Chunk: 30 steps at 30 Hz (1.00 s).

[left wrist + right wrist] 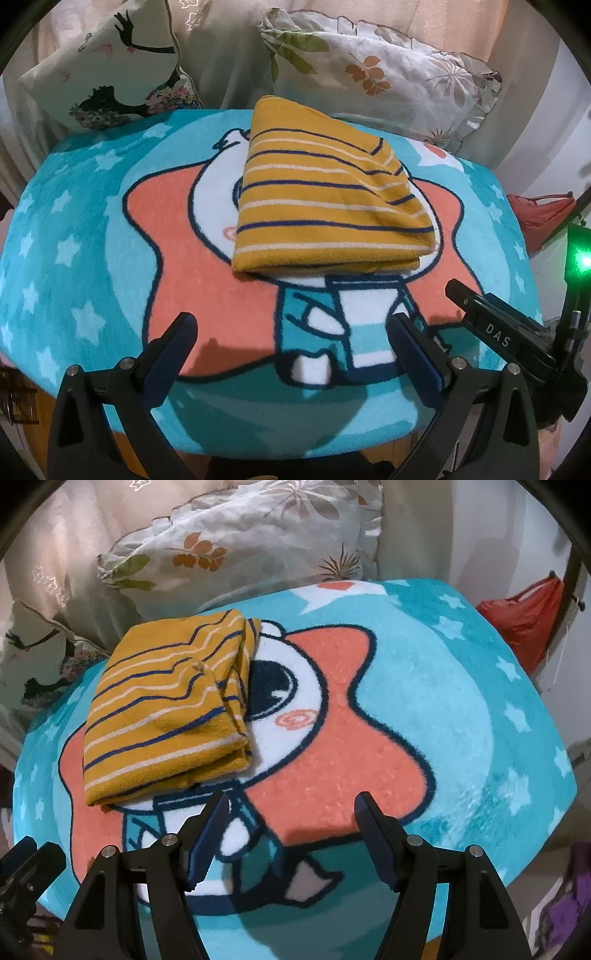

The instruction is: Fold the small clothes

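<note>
A mustard-yellow garment with navy and white stripes [325, 192] lies folded into a compact stack on a turquoise cartoon blanket [74, 229]. It also shows in the right wrist view [166, 709] at the left, layered edges facing right. My left gripper [291, 328] is open and empty, hovering over the blanket just in front of the garment's near edge. My right gripper [291, 812] is open and empty, to the right of and in front of the garment. The right gripper's body [509, 332] shows at the lower right of the left wrist view.
Two pillows lean behind the blanket: a floral one [384, 77] and one with a black silhouette print [110, 74]. A red bag [524, 616] hangs at the right. The blanket's front edge drops off just below the grippers.
</note>
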### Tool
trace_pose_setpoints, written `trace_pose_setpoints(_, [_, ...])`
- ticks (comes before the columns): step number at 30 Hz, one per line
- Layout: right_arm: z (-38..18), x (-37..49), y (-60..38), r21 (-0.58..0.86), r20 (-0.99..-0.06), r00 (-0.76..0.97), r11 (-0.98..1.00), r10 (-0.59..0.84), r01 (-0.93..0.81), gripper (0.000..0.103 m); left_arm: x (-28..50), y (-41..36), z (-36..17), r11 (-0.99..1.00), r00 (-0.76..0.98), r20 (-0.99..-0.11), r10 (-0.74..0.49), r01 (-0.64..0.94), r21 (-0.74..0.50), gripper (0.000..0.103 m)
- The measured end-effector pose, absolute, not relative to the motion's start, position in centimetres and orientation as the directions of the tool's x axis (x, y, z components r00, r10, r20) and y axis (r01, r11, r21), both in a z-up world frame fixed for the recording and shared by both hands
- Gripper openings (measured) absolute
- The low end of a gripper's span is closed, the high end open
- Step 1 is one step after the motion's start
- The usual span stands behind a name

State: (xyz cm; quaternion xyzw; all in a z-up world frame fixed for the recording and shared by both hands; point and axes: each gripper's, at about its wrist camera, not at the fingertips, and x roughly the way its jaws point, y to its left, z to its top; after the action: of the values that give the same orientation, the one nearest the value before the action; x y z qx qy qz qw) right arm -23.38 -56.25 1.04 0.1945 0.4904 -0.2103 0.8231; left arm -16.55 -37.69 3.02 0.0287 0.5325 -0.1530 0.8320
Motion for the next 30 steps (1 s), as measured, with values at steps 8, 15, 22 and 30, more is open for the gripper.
trace_pose_setpoints(8, [0.4,-23.5,-56.7,0.124,-0.89,0.441,0.869,-0.115,0.479,0.075,-18.0,-37.9,2.7,0.97,0.396,-0.899,-0.189,0.215,-0.11,0.102])
trace_pose_setpoints(15, [0.6,-23.9,-56.9,0.116,-0.885,0.451,0.887,-0.112,0.447,0.075,-18.7,-38.4,2.7,0.973,0.402,-0.895,-0.194,0.193,-0.124,0.102])
trace_pose_setpoints(22, [0.7,-25.0,-57.3,0.094,-0.883,0.45,0.892,-0.131,0.443,0.076,-19.3,-39.5,2.5,0.968,0.395,-0.893,-0.215,0.205,-0.143,0.102])
trace_pose_setpoints(30, [0.6,-26.1,-58.0,0.089,-0.884,0.444,0.884,-0.142,0.46,0.077,-20.0,-40.0,2.5,0.967,0.395,-0.892,-0.22,0.209,-0.146,0.102])
